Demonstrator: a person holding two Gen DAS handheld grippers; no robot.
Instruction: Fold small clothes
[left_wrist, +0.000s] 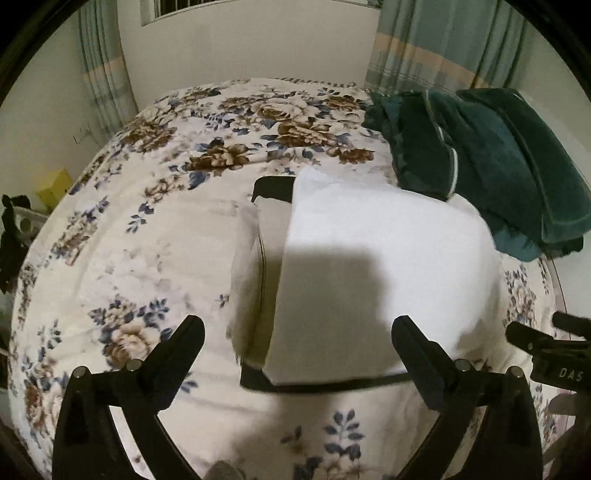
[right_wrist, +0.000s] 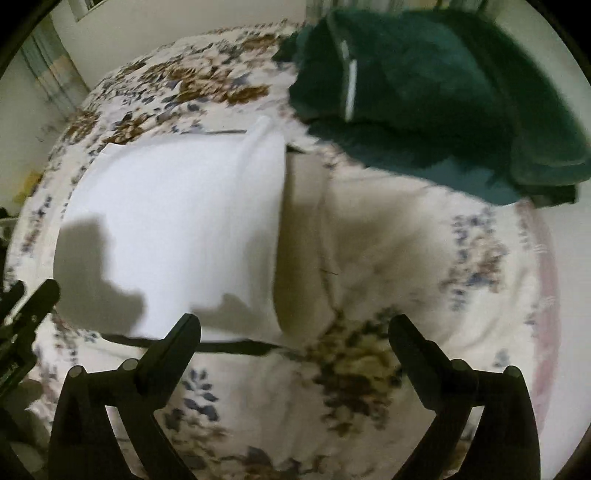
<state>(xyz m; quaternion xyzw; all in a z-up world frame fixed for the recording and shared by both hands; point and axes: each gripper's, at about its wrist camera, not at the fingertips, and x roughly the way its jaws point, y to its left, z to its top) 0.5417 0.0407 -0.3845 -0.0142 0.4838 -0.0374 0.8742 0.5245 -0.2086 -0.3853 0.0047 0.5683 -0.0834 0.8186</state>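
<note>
The left gripper (left_wrist: 297, 334) fills the near edge of the left wrist view, its two black fingers spread wide apart with nothing between them, poised over the flowered bedspread (left_wrist: 122, 240). Just beyond its fingertips lies the white garment (left_wrist: 380, 266), folded into a flat rectangle with a black trimmed edge showing along its near side and at its far left corner. A shadow falls across the near half of the white cloth. Against the garment's left side sits a cream folded cloth (left_wrist: 249, 277), touching it. Farther off to the right, a heap of dark green clothes (left_wrist: 491, 162) rests on the bed, its near edge meeting the white garment's far right corner. The tip of the right gripper (left_wrist: 546, 343) shows at the right edge of this view.

In the right wrist view, which is blurred, the right gripper (right_wrist: 295, 332) likewise stands wide open and empty above the bedspread (right_wrist: 480, 258). The white garment (right_wrist: 177, 221) lies ahead and to the left, its black edge just past the left fingertip. The dark green clothes (right_wrist: 424, 92) lie beyond, to the right
</note>
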